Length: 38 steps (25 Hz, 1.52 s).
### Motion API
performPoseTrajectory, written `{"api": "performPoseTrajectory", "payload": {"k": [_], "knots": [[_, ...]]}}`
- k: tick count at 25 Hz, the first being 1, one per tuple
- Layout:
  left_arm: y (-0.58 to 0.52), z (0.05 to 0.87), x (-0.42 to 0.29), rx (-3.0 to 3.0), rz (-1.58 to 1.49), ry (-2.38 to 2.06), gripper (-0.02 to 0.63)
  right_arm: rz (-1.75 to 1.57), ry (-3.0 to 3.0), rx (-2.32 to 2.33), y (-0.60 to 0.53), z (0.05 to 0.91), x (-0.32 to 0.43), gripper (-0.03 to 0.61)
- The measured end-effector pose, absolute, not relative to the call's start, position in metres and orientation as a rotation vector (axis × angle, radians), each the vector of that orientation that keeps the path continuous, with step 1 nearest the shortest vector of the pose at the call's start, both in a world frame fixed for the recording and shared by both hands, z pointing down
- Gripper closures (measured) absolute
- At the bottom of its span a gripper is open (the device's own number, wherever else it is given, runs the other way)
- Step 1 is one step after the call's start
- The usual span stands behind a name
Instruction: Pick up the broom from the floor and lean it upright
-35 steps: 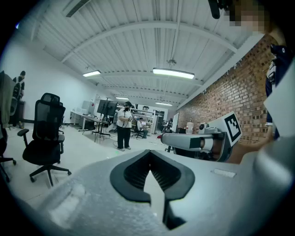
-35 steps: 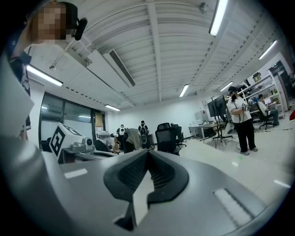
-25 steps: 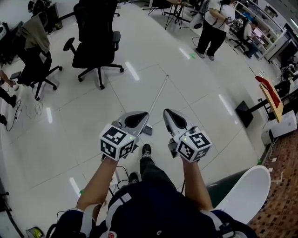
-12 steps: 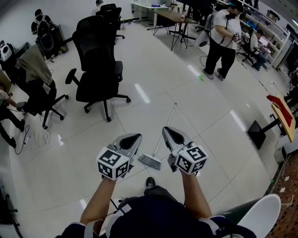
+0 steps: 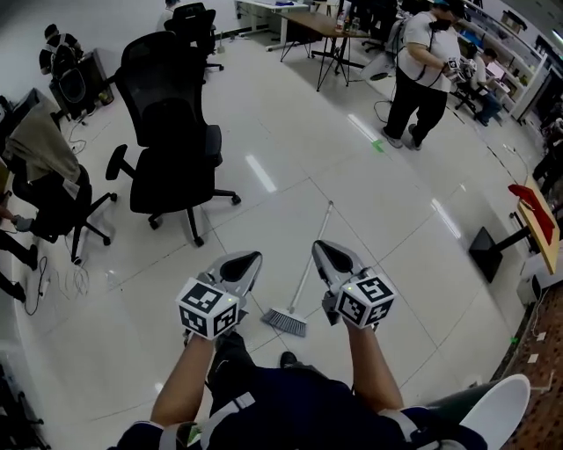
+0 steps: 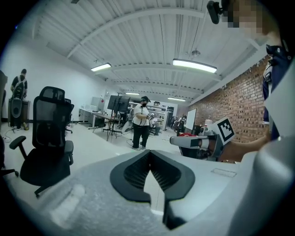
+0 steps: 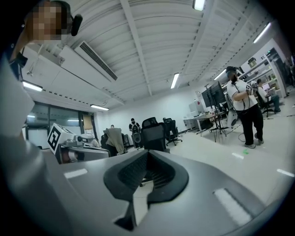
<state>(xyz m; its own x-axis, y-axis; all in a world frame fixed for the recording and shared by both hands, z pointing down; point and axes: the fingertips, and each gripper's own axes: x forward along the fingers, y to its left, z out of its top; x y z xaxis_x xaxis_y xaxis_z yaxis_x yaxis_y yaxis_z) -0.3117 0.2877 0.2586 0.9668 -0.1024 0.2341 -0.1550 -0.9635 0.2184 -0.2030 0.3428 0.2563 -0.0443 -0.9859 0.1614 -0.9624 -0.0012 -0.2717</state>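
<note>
– Both grippers, how are they? Please tell me first the left gripper (image 5: 249,261).

– Its jaws are pressed together at the tips, and nothing is between them. In the left gripper view only pale floor shows through the small gap behind the tips. The right gripper (image 5: 322,250) is the same: clenched and empty. Both are held out side by side in the lower middle of the head view, each with its marker cube near the person's wrist.

– And the broom (image 5: 310,261)?

– It lies flat on the white tiled floor (image 5: 369,220). In the head view it appears in the space between the two grippers. Its bristle head (image 5: 285,322) is at the bottom, close above the person's dark clothing. The thin pale handle (image 5: 323,224) runs up and a little to the right, towards the centre of the frame. Neither gripper touches it.

– What else is around?

– A black office chair (image 5: 171,145) stands at the upper left, well apart from the broom. Further left, at the edge, is a second chair (image 5: 44,176) with a grey garment hanging over it. At the upper right a standing person (image 5: 420,66) in a white top and dark trousers has the back turned to the camera. Behind, at the top, there is a desk (image 5: 321,25). At the right edge I see a tilted wooden board (image 5: 532,220) with something red on it; what it is I cannot tell.
</note>
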Motion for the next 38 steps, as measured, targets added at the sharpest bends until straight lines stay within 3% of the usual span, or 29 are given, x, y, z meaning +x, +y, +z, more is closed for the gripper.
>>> {"api": "performPoseTrajectory", "payload": {"k": [14, 24, 38], "knots": [[0.090, 0.321, -0.240, 2.808, 0.431, 0.269, 0.614, -0.591, 1.783, -2.542, 0.183, 0.296, -0.152, 0.572], [0.057, 0.369, -0.129, 2.749, 0.507, 0.470, 0.614, -0.676, 1.452, -2.716, 0.197, 0.347, -0.061, 0.572], [0.033, 0.455, 0.049, 2.779, 0.671, 0.554, 0.614, -0.730, 1.462, -2.774, 0.150, 0.440, 0.095, 0.572]]}}
